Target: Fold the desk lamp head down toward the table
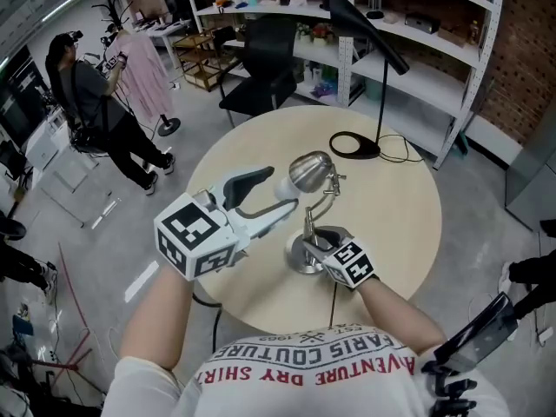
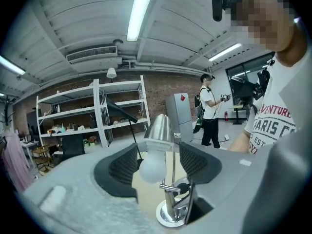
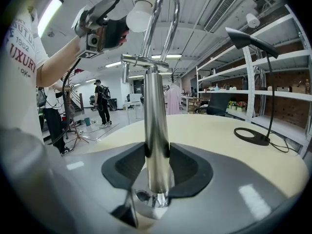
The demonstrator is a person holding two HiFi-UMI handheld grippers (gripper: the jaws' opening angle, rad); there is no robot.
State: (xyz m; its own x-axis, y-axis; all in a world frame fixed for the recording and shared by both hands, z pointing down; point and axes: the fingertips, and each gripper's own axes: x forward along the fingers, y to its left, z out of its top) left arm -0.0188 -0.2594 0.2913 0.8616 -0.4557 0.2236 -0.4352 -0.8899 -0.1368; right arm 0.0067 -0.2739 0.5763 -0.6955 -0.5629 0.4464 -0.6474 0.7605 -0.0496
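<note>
As far as the lamp head (image 1: pixel 311 172) shows: it hangs from its curved neck with the bulb (image 2: pixel 153 167) pointing downward, just past the left gripper's fingertips and clear of the table (image 1: pixel 391 224).
Done: the head looks tipped over already, by my reading.
Left: perhaps a further press down toward the tabletop. Whether the joint has more travel I cannot tell.
Left gripper (image 1: pixel 282 191): jaws wide apart and holding nothing. The head and bulb sit in line with the gap, with neither pad touching them.
Right gripper (image 3: pixel 157 157): closed on the chrome post (image 3: pixel 155 111), both pads pressing it, with the round base (image 1: pixel 300 259) directly under the jaws.
Shirt (image 1: pixel 304 367) print: "PARIS COUTURE", "AVENTURE DRY SHIRT" and "EST 1962", upside down from the head view. Only part shows beside each gripper.
Gripper cubes: black-and-white square markers, no words.
Lamp brand: none visible on the chrome.
Black lamp (image 1: pixel 369 37): well beyond both grippers, with no legible label.
</note>
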